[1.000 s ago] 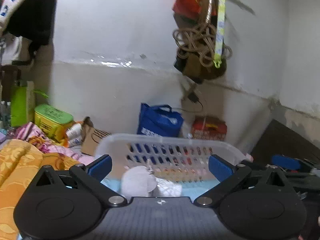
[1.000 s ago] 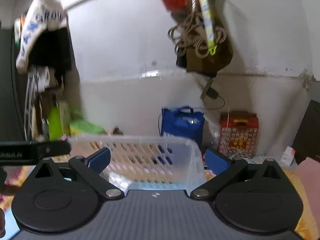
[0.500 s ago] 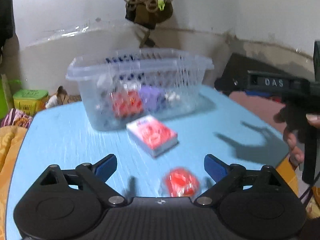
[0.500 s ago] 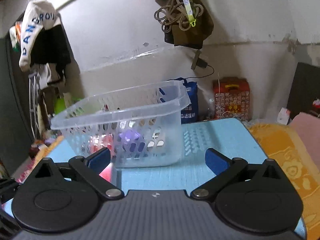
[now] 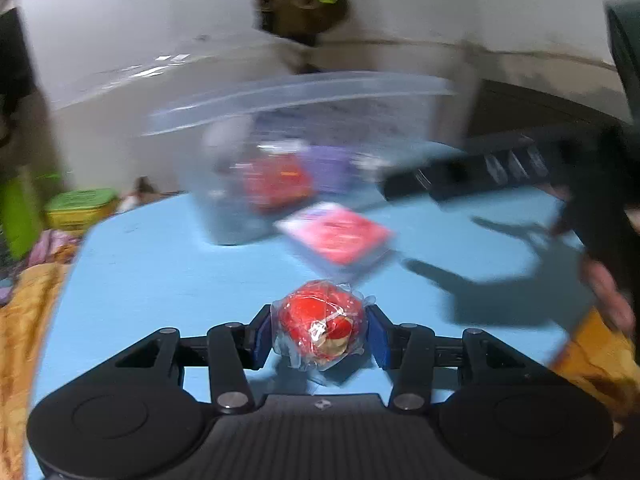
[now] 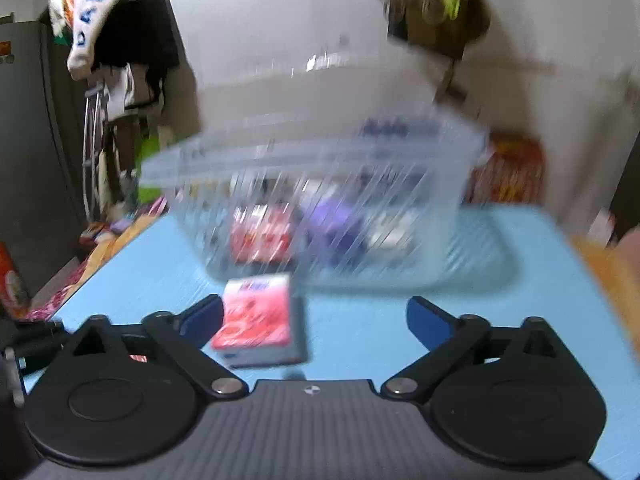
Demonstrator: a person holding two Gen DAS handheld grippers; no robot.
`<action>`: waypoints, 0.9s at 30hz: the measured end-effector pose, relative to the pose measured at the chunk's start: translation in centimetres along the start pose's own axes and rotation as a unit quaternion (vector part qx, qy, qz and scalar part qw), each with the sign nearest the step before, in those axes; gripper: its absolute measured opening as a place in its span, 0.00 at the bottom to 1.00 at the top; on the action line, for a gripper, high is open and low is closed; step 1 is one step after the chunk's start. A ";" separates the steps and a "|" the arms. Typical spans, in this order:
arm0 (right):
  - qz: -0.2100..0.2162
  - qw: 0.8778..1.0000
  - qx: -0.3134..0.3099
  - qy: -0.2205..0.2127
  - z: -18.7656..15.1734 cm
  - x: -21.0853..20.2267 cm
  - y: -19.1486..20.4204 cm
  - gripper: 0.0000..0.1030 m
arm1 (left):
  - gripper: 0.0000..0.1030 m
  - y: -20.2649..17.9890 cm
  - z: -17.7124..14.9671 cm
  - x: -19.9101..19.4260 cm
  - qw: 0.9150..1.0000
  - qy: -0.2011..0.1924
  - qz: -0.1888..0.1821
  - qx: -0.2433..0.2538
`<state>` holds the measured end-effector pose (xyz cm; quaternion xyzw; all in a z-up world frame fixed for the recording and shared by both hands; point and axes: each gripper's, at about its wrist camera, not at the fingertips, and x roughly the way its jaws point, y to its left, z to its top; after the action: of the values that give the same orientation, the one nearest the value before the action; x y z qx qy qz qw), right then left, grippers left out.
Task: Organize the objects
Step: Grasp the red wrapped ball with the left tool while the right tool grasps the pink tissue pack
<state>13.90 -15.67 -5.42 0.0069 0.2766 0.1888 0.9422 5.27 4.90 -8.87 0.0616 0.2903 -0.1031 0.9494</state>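
Note:
My left gripper (image 5: 319, 334) is shut on a red ball wrapped in clear plastic (image 5: 320, 330), low over the light-blue table (image 5: 152, 264). Beyond it lies a pink-and-red box (image 5: 336, 236), and behind that stands a clear perforated basket (image 5: 304, 152) with red, purple and white items inside. In the right wrist view, my right gripper (image 6: 314, 322) has its jaws wide and closing, with the pink-and-red box (image 6: 256, 320) lying between them nearer the left finger; the pads do not press on it. The basket (image 6: 320, 200) is blurred behind it.
Orange patterned cloth (image 5: 20, 320) borders the table on the left, with a green tub (image 5: 80, 208) beyond it. Clothes hang on a rack (image 6: 116, 40) at the left and a bag with rope (image 6: 436, 12) hangs on the white wall. A hand (image 5: 608, 292) holds the other gripper at the right.
Both grippers have dropped toward the table. The left one closed its jaws on the wrapped red ball. The right one came down around the pink-and-red box and its jaws narrowed a little.

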 end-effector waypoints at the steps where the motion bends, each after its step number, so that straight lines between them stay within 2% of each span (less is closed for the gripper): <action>1: 0.003 1.000 0.003 0.013 0.0 0.8 0.3 0.90 | 0.50 1.3 0.1 0.2 1.000 0.001 0.014 -0.020; 4: -0.005 0.999 -0.019 0.032 -0.2 2.6 1.6 0.84 | 0.50 4.0 0.2 0.0 0.997 0.000 0.038 -0.063; 7: -0.007 0.999 -0.034 0.033 -0.3 3.0 2.5 0.79 | 0.50 4.8 0.1 -0.4 0.997 -0.007 0.047 -0.064; 9: -0.003 0.999 -0.045 0.030 -0.3 2.8 3.0 0.61 | 0.50 4.6 0.1 -0.6 0.997 -0.008 0.047 -0.058; 11: 0.009 0.997 -0.067 0.036 0.0 2.5 3.6 0.50 | 0.50 4.2 -0.1 -0.9 0.998 -0.010 0.042 -0.051; 14: 0.013 0.995 -0.084 0.048 0.3 2.6 4.0 0.49 | 0.50 3.7 0.2 -1.7 0.998 -0.016 0.037 -0.040; 17: 0.011 0.995 -0.082 0.057 0.7 3.2 4.4 0.53 | 0.50 3.7 0.5 -2.1 0.998 -0.024 0.038 -0.039; 23: 0.004 0.992 -0.101 0.074 1.2 4.8 5.4 0.57 | 0.50 5.1 0.2 -1.9 0.997 -0.017 0.047 -0.057; 26: -0.002 0.990 -0.105 0.097 0.7 5.2 5.3 0.55 | 0.50 6.0 0.1 -1.5 0.996 -0.012 0.044 -0.075; 27: 0.000 0.991 -0.100 0.091 0.4 4.9 5.1 0.55 | 0.50 6.2 0.2 -1.3 0.996 -0.009 0.040 -0.083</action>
<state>16.15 -9.17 -7.06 -0.1048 0.3405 0.2159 0.9091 5.72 11.06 -7.65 -0.0065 0.2862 -0.0414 0.9572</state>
